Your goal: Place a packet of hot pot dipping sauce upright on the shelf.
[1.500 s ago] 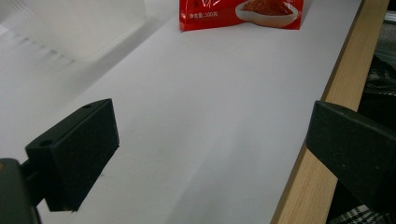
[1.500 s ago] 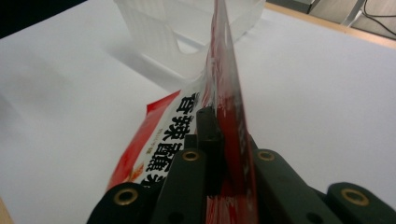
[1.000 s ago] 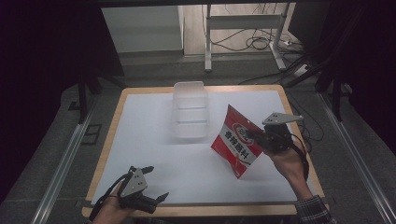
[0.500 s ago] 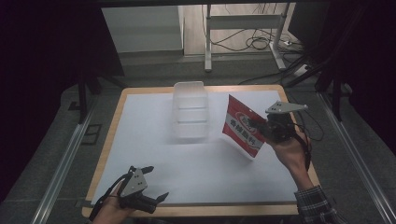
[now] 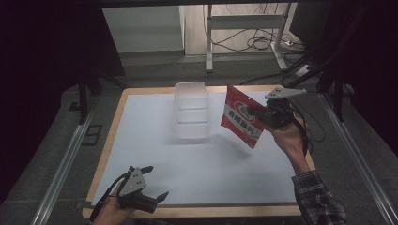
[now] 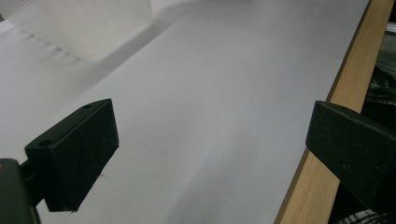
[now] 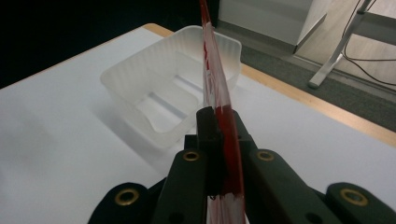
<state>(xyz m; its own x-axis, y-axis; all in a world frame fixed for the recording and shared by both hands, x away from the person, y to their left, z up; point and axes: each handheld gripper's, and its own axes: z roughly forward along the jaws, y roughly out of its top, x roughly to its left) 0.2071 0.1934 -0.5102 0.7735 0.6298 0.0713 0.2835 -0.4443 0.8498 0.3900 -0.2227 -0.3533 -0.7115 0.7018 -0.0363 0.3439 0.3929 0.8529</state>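
We hold red packet [image 5: 242,119] pinched in right gripper [image 5: 268,117], aloft near table's [image 5: 155,154] far right edge, beside clear tray [image 5: 191,116]. Likely tray is goal: we carry packet across, lower gently, then release. Left gripper [image 5: 152,183] spread wide, empty, near-left corner.

Table [image 5: 110,140]: rectangular, light wood rim, white sheet [image 5: 197,159] covering nearly whole top. Clear plastic container [image 5: 191,110] rests directly on sheet, toward 12 o'clock of centre, open side up, empty, long axis running 12 to 6. Ribbed translucent walls. Grey floor [image 5: 51,154] surrounds table.
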